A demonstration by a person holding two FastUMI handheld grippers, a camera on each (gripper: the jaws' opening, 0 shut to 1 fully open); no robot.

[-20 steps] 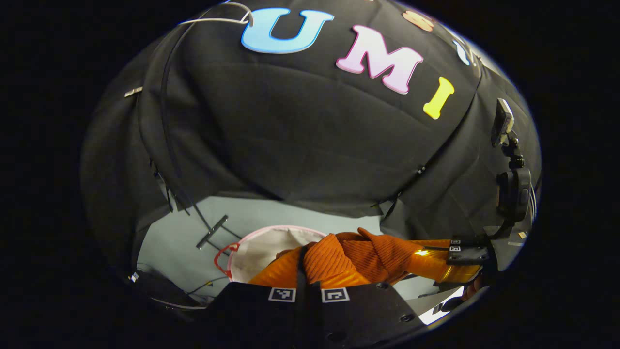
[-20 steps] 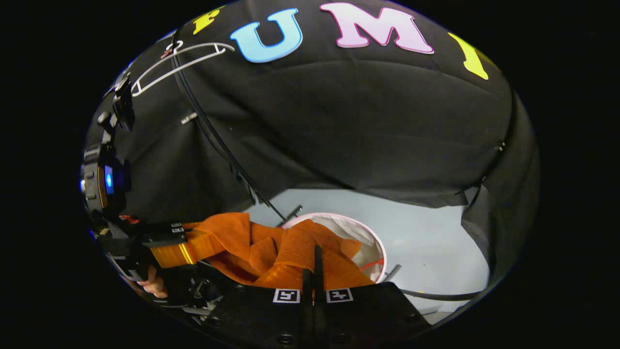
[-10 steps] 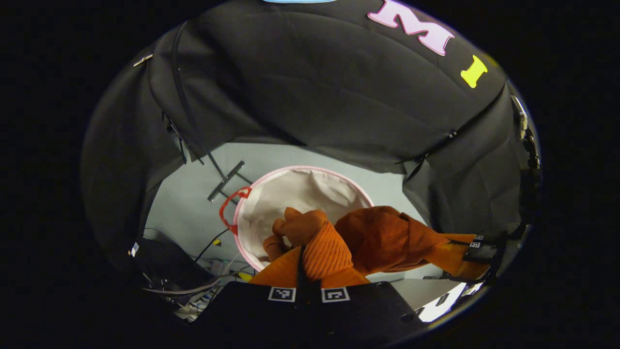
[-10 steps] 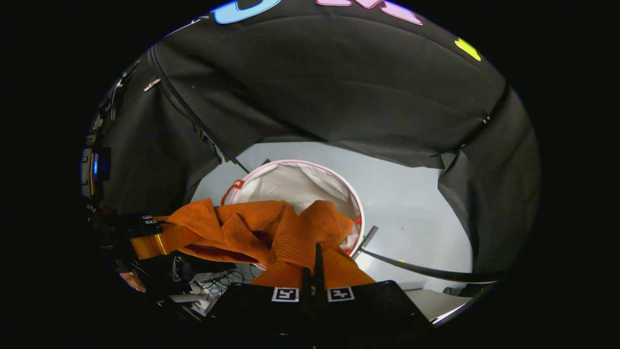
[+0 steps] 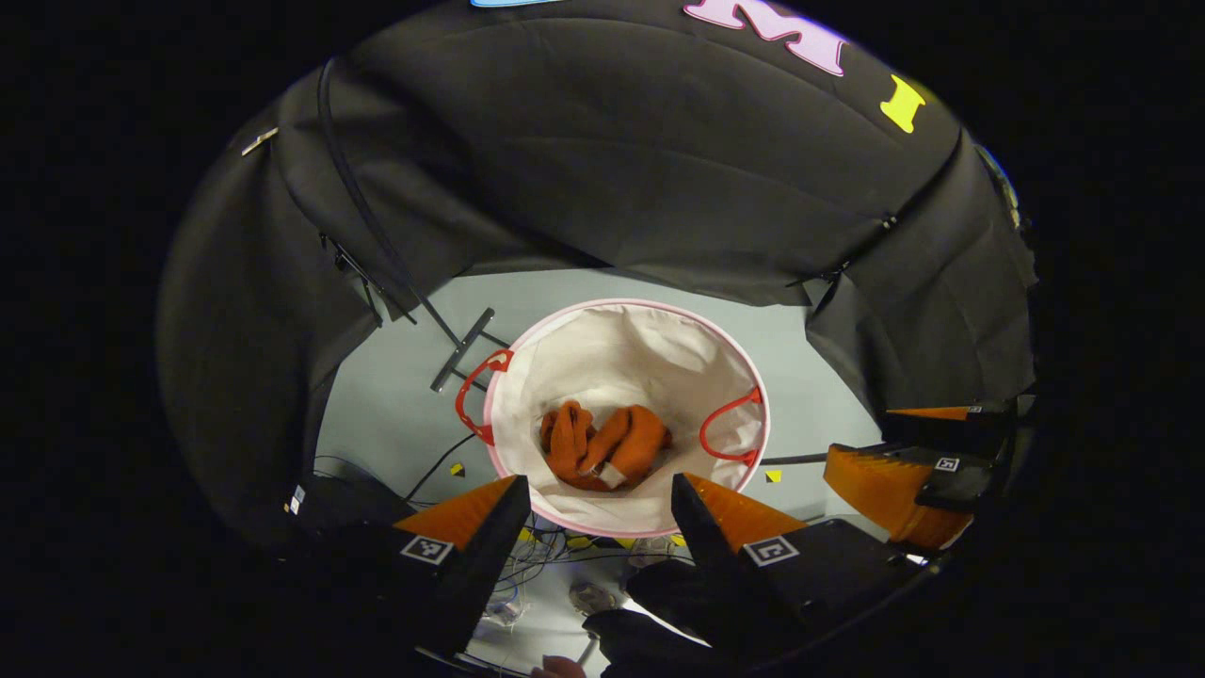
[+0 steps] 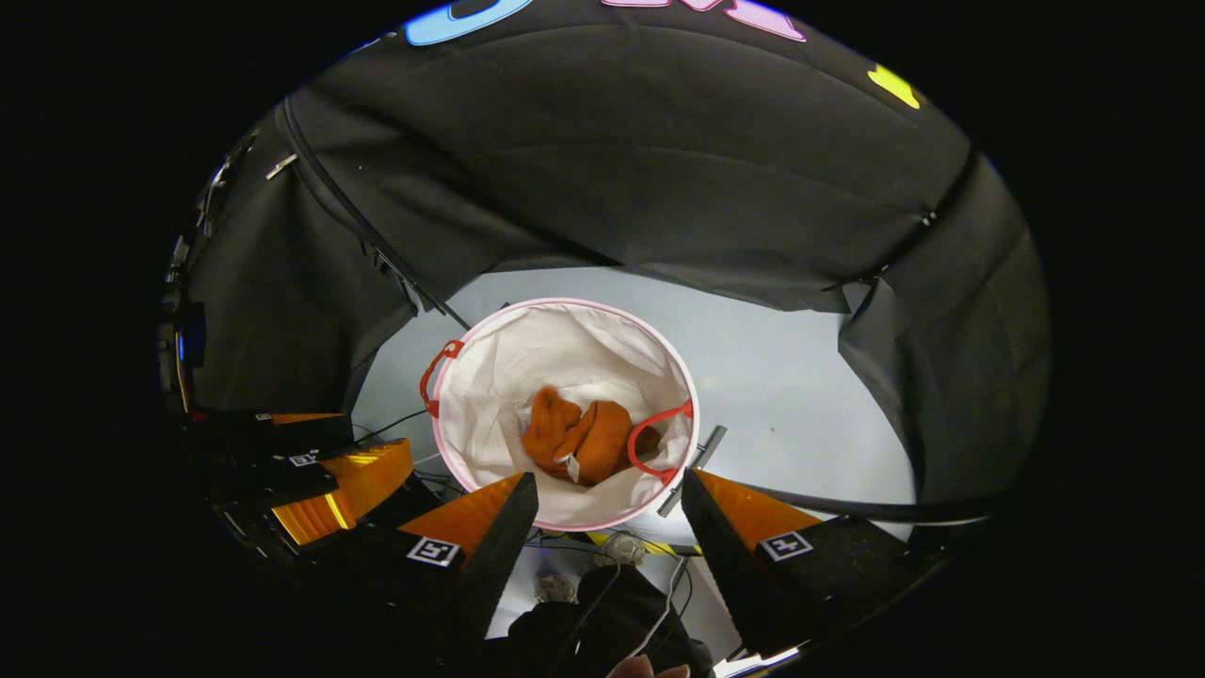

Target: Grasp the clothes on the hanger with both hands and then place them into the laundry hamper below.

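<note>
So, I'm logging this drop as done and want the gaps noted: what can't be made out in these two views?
- Underside of the orange garment in the left gripper view: its own folds hide it.
- Hamper near rim, right gripper view: the right tool's open fingers cover it.
- Small white tag on the garment: too small to read.
- Left tool body: cut off by the bottom edge.

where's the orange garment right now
The orange garment lies crumpled at the bottom of the white hamper, between its red handles, below both open grippers.
</note>
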